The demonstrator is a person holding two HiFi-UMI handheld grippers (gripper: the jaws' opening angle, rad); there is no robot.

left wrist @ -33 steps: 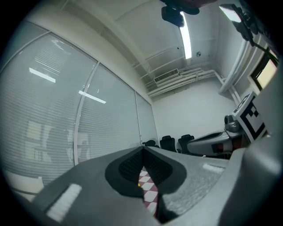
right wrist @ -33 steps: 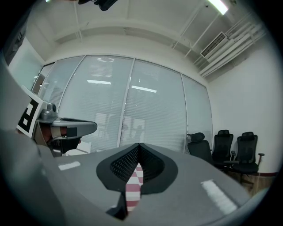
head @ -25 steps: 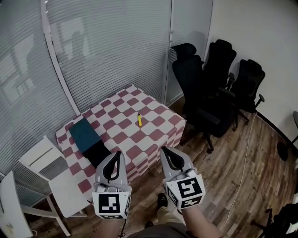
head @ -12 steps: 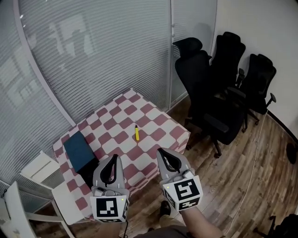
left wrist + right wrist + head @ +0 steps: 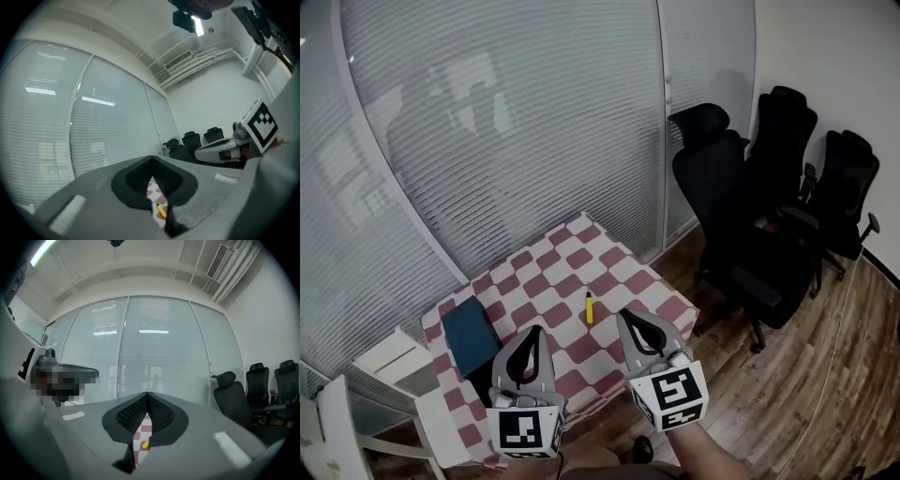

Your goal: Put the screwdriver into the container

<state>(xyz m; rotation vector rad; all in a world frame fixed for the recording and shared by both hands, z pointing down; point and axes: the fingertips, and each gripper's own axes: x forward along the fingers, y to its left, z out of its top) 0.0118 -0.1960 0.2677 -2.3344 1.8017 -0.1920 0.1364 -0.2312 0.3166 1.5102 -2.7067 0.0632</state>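
A yellow screwdriver (image 5: 589, 307) lies alone near the middle of the red-and-white checkered table (image 5: 553, 272). At the table's left end sits a flat teal container (image 5: 470, 335) with a black part (image 5: 485, 379) next to it. Both grippers hover side by side over the table's near edge, well short of the screwdriver. My left gripper (image 5: 534, 331) is shut and holds nothing, and so is my right gripper (image 5: 629, 315). Through the gap under the closed tips, the screwdriver (image 5: 161, 211) shows in the left gripper view, and the screwdriver (image 5: 146, 444) shows in the right gripper view.
Several black office chairs (image 5: 757, 225) stand to the right of the table on the wooden floor (image 5: 825, 375). A white chair (image 5: 392, 361) stands at the table's left. A glass wall with blinds (image 5: 506, 122) runs behind the table.
The head view has shifted, so the table and screwdriver now sit lower in the frame, nearer the gripper tips. Both grippers keep the same shut pose.
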